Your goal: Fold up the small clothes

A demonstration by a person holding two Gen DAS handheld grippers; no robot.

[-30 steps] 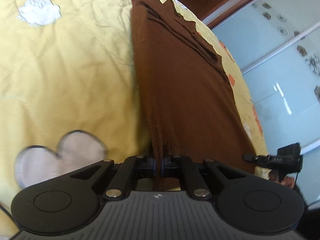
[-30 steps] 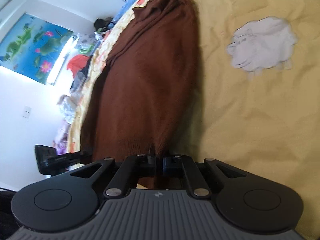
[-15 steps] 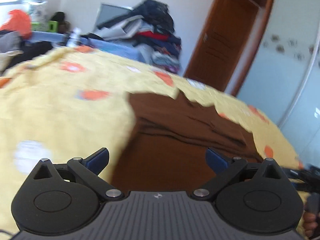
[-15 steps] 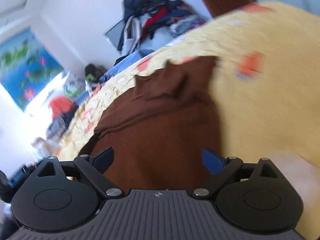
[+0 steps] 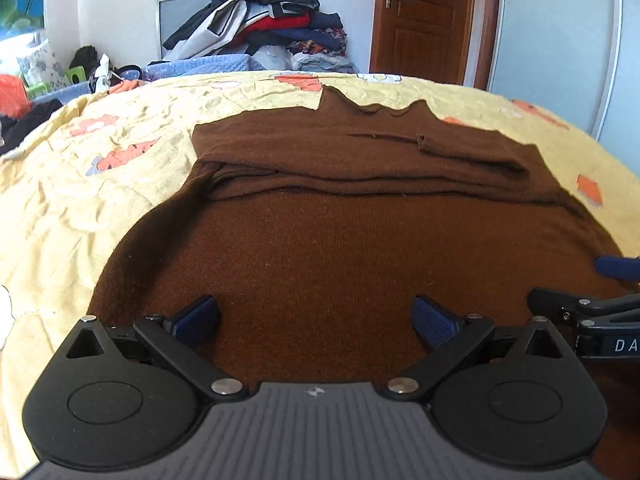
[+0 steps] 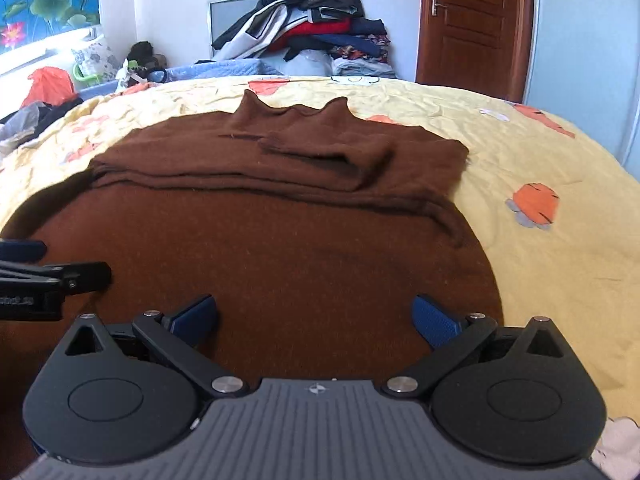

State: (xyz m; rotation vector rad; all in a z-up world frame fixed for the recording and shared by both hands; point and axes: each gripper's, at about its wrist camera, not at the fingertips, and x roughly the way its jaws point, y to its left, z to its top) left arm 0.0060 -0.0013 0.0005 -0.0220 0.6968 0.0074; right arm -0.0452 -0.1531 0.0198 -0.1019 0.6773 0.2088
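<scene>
**Both grippers free over a half-folded sweater: where the next fold could slip**

The brown knit sweater (image 5: 320, 240) lies flat on the yellow patterned bedspread (image 5: 80, 184), collar towards the far side, with both sleeves laid across the chest in a stacked band. The left gripper (image 5: 316, 316) and the right gripper (image 6: 316, 316) hover side by side over the near hem part of the garment. The left gripper's jaws stand wide apart with nothing in them; the right gripper's jaws have just been opening and now stand equally wide, cloth showing below them but not pinched between the blue pads (image 6: 434, 320).

Risks, as I judge them from here:

- The folded sleeves rest loosely on top. Lifting the hem quickly, or dragging it, could pull that band askew and undo the sleeve fold
- Knit fabric is soft and stretchy; a pinch that catches only the upper layer would leave the back layer on the bed, giving a lopsided fold
- The two grippers are close together near the middle. Gripping there rather than at the hem's corners would let the outer edges sag and crease
- The bedspread is wrinkled and thin; jaws closing low could snag it along with the sweater
- The left edge of the sweater already curls slightly, so an uneven lift may worsen it
</scene>
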